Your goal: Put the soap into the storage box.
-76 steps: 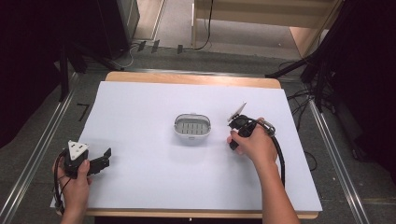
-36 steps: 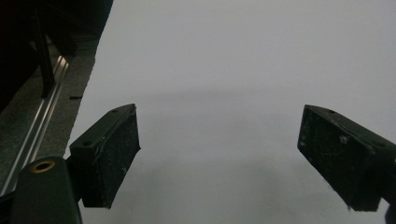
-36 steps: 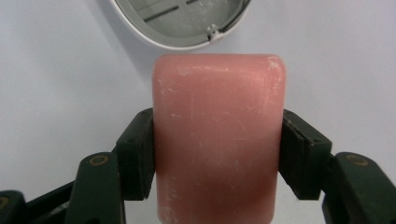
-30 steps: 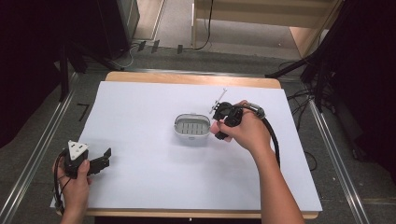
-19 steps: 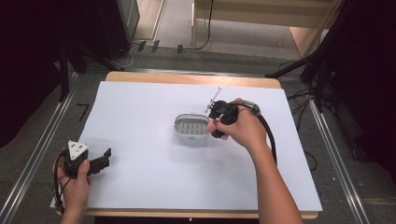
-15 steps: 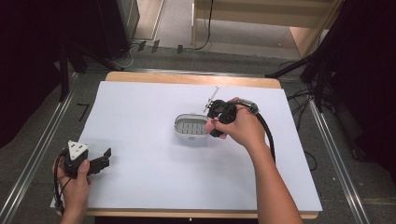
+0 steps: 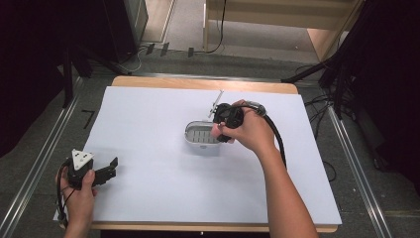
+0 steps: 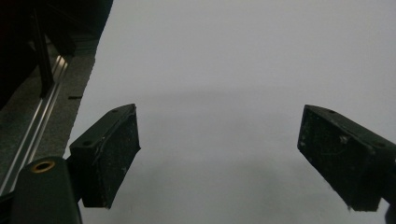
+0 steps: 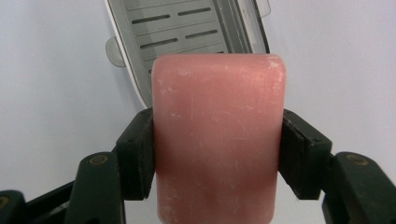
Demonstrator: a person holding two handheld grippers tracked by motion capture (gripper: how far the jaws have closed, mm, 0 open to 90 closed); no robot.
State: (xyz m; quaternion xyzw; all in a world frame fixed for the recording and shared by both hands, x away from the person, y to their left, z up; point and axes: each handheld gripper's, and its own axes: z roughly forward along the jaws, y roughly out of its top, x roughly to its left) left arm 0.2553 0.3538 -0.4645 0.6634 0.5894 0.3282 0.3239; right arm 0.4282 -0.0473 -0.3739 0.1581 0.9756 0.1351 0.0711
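A pink bar of soap [image 9: 219, 140] is clamped between the black pads of my right gripper [image 9: 215, 151], which is shut on its two sides. Just beyond the bar lies a grey slotted soap dish [image 9: 187, 28] with a white rim. From above, the right gripper [image 7: 219, 134] hovers at the right end of the soap dish [image 7: 198, 139], near the middle of the white sheet; the hand hides the soap there. My left gripper [image 7: 110, 169] rests at the front left of the table. Its jaws stand wide apart over bare sheet, left gripper [image 8: 219, 158] open with nothing between them.
The white sheet [image 7: 148, 124] covers a wooden table [image 7: 198, 83]. A thin metal rod [image 7: 216, 101] sticks out behind the right gripper. Its cable [image 7: 277, 139] trails along the forearm. Metal rails [image 7: 29, 183] run along the floor on both sides.
The right hand has carried the soap leftward, from the right of the soap dish to over its right end. The left gripper has stayed put.
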